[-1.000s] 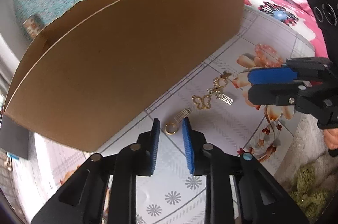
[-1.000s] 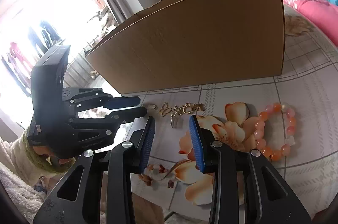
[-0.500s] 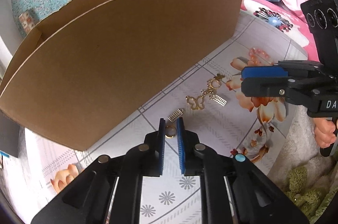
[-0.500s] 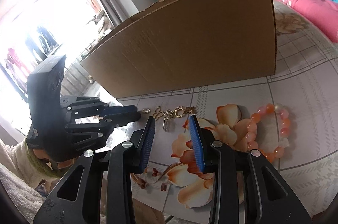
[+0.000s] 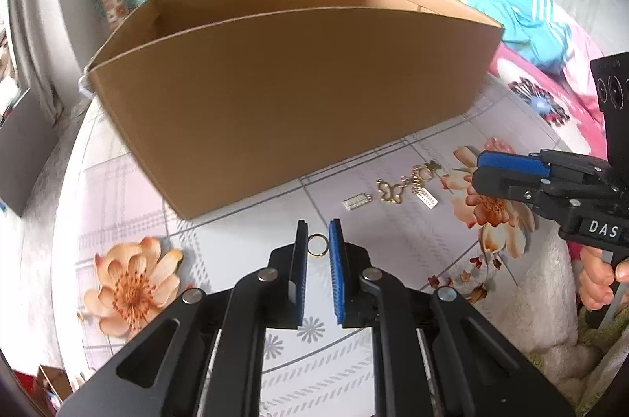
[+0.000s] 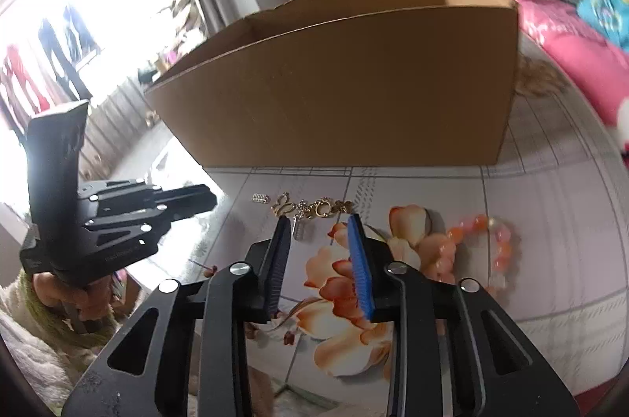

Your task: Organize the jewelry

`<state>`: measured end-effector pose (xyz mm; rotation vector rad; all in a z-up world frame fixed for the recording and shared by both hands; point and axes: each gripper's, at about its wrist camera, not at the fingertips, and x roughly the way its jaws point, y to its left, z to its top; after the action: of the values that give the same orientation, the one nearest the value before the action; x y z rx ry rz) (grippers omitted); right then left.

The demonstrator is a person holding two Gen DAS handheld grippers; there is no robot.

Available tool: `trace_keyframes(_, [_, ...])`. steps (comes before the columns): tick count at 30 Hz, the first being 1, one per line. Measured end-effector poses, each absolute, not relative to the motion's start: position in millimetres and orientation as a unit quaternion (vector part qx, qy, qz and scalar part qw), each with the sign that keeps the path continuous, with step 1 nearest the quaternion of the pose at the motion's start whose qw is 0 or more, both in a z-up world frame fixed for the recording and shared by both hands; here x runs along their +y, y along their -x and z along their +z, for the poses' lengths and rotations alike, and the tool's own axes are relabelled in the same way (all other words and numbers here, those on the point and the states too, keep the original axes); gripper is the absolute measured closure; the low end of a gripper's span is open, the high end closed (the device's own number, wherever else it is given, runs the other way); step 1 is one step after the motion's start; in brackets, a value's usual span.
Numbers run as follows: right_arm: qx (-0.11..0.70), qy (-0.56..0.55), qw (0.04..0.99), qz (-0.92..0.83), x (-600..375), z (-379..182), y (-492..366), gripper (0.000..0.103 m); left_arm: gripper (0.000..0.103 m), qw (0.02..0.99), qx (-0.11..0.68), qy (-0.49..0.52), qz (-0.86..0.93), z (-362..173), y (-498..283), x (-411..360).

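Observation:
A small gold ring (image 5: 317,245) stands between the blue pads of my left gripper (image 5: 317,234), which is shut on it just above the flowered tablecloth (image 5: 393,259). A silver clasp (image 5: 357,201) and a gold butterfly chain (image 5: 405,186) lie on the cloth beyond it. My right gripper (image 6: 318,223) hovers over that chain (image 6: 314,209), its jaws closing; a silver tag (image 6: 298,231) lies between the fingertips, untouched by the pads. It also enters the left wrist view from the right (image 5: 495,167). An orange bead bracelet (image 6: 487,244) lies to the right.
A tall open cardboard box (image 5: 295,94) stands just behind the jewelry and blocks the far side. Pink and blue bedding (image 5: 530,24) lies at the back right. A person's hand (image 5: 597,279) holds the right gripper's handle near the table's edge.
My left jaws closed on the gold ring and carried it left, away from the silver clasp, with the wrist rolling. The right jaws narrowed a little above the chain.

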<state>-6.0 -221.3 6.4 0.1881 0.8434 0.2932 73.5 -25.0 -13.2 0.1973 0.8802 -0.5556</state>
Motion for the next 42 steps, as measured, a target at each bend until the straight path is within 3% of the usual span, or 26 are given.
trace_keyframes(5, [0.438, -0.059, 0.887, 0.136, -215, 0, -12, 0.087, 0.093, 0.866, 0.415, -0.083, -0.265, -16, -69, -23])
trace_keyframes(24, [0.464, 0.033, 0.877, 0.117, -184, -12, -55, 0.090, 0.093, 0.863, 0.418, -0.057, -0.279, -26, -74, -14])
trace_keyframes(27, [0.465, 0.048, 0.876, 0.117, -182, -12, -60, 0.095, 0.093, 0.863, 0.417, -0.057, -0.280, -27, -74, -13])
trace_keyframes(30, [0.466, 0.046, 0.875, 0.120, -184, -12, -62, 0.096, 0.093, 0.863, 0.417, -0.055, -0.280, -27, -74, -13])
trace_keyframes(32, [0.466, 0.042, 0.876, 0.118, -187, -12, -64, 0.103, 0.093, 0.863, 0.417, -0.057, -0.280, -27, -74, -13])
trace_keyframes(42, [0.484, 0.020, 0.869, 0.104, -203, -12, -68, 0.103, 0.093, 0.863, 0.416, -0.062, -0.280, -27, -74, -14])
